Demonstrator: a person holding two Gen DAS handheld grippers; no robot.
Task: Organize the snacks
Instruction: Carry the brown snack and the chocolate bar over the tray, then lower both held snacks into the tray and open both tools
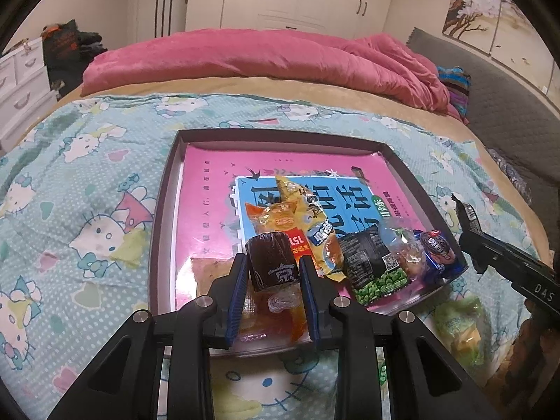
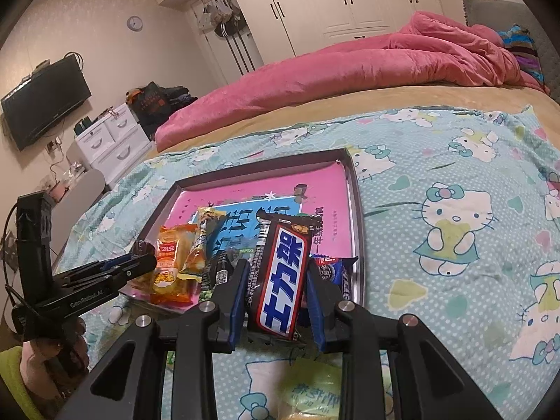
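Left wrist view first: the left claw (image 1: 271, 273) is narrowed around a dark brown wrapped snack roll (image 1: 272, 260), blue pads pressing both its sides, holding it over the near edge of the tray (image 1: 164, 217). The roll stands upright with pale print on its wrapper. The tray sits on the bed's cartoon-cat sheet (image 1: 87, 161), lined with a pink printed board, and snacks crowd its near right corner: a yellow packet (image 1: 315, 224), a black bag of green peas (image 1: 376, 266), a blue cookie pack (image 1: 437, 252). At the right edge the right claw (image 1: 465, 220) pokes in, with something dark in its tips.

Over to the right wrist view: the right claw (image 2: 274, 280) grips a chocolate bar (image 2: 280, 276), brown wrapper with big blue characters on white, angled up over the tray's near edge. Only here we see an orange packet (image 2: 171, 266), a person's hand (image 2: 52, 357) on the left tool's handle, and a wall television (image 2: 45, 101).
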